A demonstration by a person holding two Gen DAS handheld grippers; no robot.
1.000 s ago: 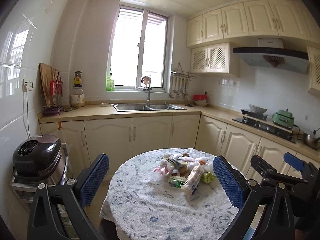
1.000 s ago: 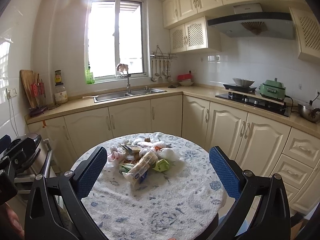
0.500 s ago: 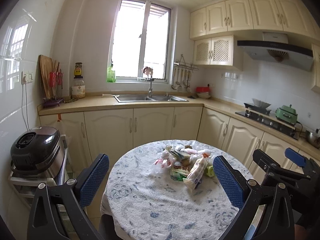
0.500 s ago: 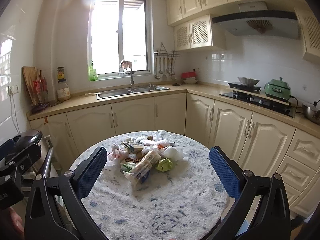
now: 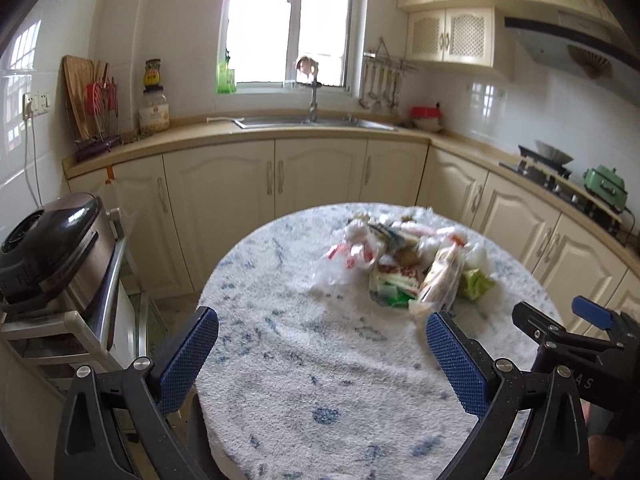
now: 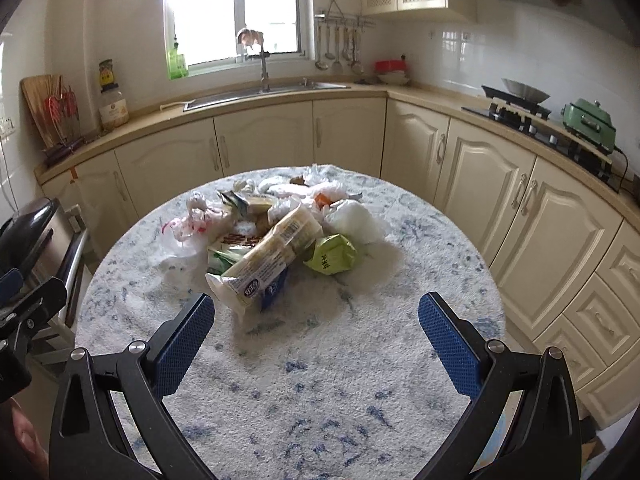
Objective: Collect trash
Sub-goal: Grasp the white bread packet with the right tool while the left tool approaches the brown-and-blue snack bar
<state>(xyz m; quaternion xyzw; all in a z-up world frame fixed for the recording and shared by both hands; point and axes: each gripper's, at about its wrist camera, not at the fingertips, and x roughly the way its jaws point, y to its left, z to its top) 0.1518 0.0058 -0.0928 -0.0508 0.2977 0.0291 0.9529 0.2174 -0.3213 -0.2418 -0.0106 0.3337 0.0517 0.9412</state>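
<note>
A pile of trash (image 6: 276, 224) lies on a round table with a white and blue cloth (image 6: 304, 380): a long cracker sleeve (image 6: 266, 258), a green wrapper (image 6: 332, 256), white plastic bags (image 6: 354, 216) and a red-printed bag (image 6: 188, 228). The pile also shows in the left wrist view (image 5: 404, 264), blurred. My right gripper (image 6: 316, 340) is open and empty above the table's near half, short of the pile. My left gripper (image 5: 320, 356) is open and empty, left of the pile over the table's near side.
Cream cabinets and a counter with a sink (image 6: 264, 92) run behind the table. A stove with a wok (image 6: 520, 100) and a green pot (image 6: 588, 122) stand at the right. A dark rice cooker (image 5: 48, 248) sits on a rack left of the table.
Both grippers have moved forward and down toward the table; the trash pile appears larger and nearer. Both stay open.
</note>
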